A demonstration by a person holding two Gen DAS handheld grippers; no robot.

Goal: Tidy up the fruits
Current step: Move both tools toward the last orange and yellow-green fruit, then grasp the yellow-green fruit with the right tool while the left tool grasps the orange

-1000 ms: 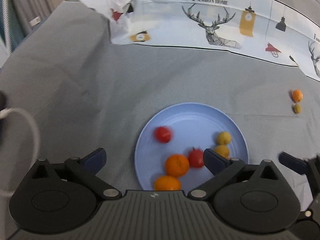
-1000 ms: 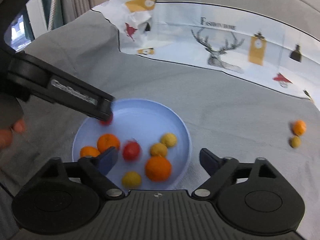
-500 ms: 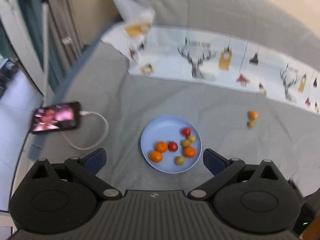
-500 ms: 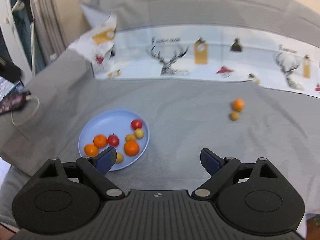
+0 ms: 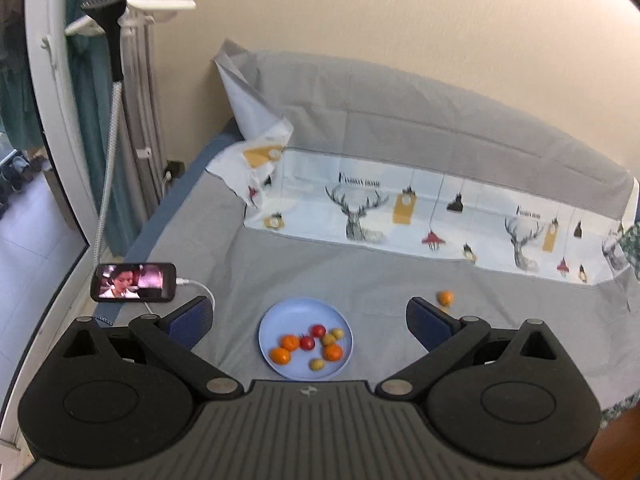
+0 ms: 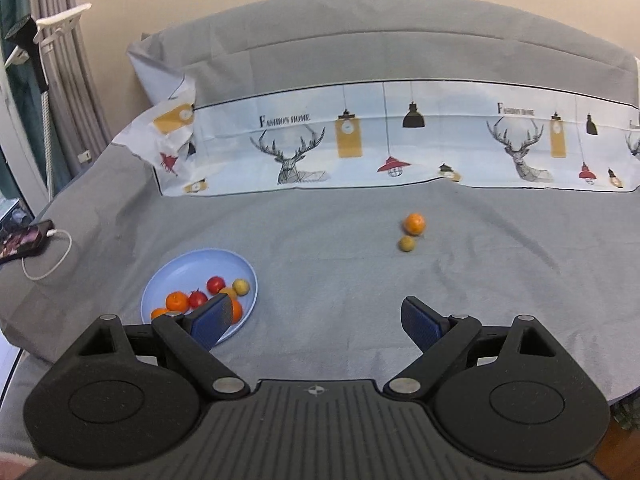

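A light blue plate (image 5: 288,312) lies on the grey bed cover and holds several small fruits: oranges, red ones and yellow ones. It also shows in the right wrist view (image 6: 188,268), low on the left. An orange (image 6: 414,223) and a small yellow-green fruit (image 6: 407,244) lie together on the cover to the right of the plate; the orange shows in the left wrist view (image 5: 445,297). My left gripper (image 5: 310,320) is open and empty, high above the plate. My right gripper (image 6: 316,316) is open and empty, high above the cover.
A phone (image 5: 133,282) with a lit screen and a white cable lies at the bed's left edge. A printed deer cloth (image 6: 400,148) runs along the back below a grey pillow (image 6: 380,40). A stand with a black head (image 5: 108,20) and curtains are at the left.
Both grippers have pulled up and back from just above the plate, so the whole bed now shows. Both stay open and empty. The fruits on the plate have settled.
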